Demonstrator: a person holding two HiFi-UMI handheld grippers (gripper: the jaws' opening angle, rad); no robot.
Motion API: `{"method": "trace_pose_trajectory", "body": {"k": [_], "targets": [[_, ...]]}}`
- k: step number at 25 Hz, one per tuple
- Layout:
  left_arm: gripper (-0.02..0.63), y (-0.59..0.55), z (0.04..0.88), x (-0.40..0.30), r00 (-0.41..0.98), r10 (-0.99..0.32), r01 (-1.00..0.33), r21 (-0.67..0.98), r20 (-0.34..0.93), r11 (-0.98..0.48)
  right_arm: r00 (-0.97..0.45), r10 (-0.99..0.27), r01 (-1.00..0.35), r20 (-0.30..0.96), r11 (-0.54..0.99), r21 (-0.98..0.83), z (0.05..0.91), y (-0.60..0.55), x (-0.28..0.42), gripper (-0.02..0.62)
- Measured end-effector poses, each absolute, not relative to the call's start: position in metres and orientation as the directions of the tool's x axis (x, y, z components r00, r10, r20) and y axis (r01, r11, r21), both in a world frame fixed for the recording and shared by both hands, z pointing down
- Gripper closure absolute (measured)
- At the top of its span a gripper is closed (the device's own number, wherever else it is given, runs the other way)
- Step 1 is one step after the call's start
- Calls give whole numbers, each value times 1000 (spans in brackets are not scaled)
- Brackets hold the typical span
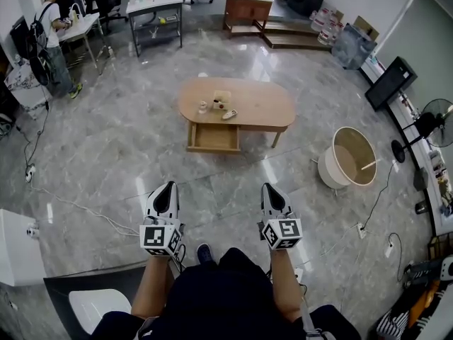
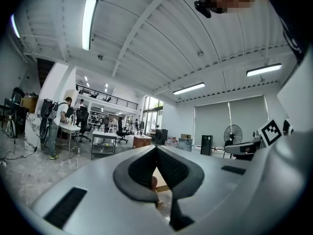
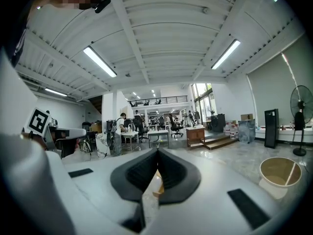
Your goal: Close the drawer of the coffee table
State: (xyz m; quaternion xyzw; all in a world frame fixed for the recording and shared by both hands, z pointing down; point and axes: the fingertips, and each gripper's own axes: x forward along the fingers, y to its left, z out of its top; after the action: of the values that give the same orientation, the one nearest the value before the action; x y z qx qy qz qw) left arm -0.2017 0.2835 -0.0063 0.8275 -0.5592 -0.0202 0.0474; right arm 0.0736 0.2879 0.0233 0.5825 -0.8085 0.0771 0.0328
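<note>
Straight ahead in the head view, a low oval wooden desk point(image 1: 260, 106) stands on the grey stone floor point(image 1: 120, 154), well apart from both grippers. Its drawer point(image 1: 214, 137) is pulled out toward the person, and small items point(image 1: 219, 104) sit on top. The left gripper point(image 1: 168, 187) and right gripper point(image 1: 270, 188) point toward it side by side, and a round tub point(image 1: 351, 159) lies to the right.

From the left gripper view, the left gripper point(image 2: 156, 150) has its jaws pressed together on nothing; a bit of the wooden desk point(image 2: 160, 181) shows below them.

From the right gripper view, the right gripper point(image 3: 157, 153) is likewise closed and empty, with the tub point(image 3: 279, 173) at the right.
</note>
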Motion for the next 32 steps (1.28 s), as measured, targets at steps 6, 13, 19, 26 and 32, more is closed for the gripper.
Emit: {"method": "trace_pose_trajectory", "body": {"k": [6, 13, 19, 26, 32], "targets": [[581, 267, 0, -214, 356, -934, -929, 116, 36, -350, -326, -934, -944, 145, 316, -92, 24, 273, 67, 569], [581, 234, 13, -211, 324, -944, -941, 117, 52, -317, -323, -931, -944, 169, 306, -119, 43, 232, 81, 569], [581, 179, 20, -195, 290, -955, -953, 113, 59, -282, -331, -930, -942, 161, 317, -109, 45, 172, 103, 569], [581, 111, 13, -173, 267, -962, -960, 108, 60, -259, -335, -931, -940, 145, 321, -111, 40, 104, 138, 569], [581, 74, 12, -153, 237, -970, -969, 86, 56, -232, -358, -923, -931, 143, 340, -133, 48, 62, 165, 569]]}}
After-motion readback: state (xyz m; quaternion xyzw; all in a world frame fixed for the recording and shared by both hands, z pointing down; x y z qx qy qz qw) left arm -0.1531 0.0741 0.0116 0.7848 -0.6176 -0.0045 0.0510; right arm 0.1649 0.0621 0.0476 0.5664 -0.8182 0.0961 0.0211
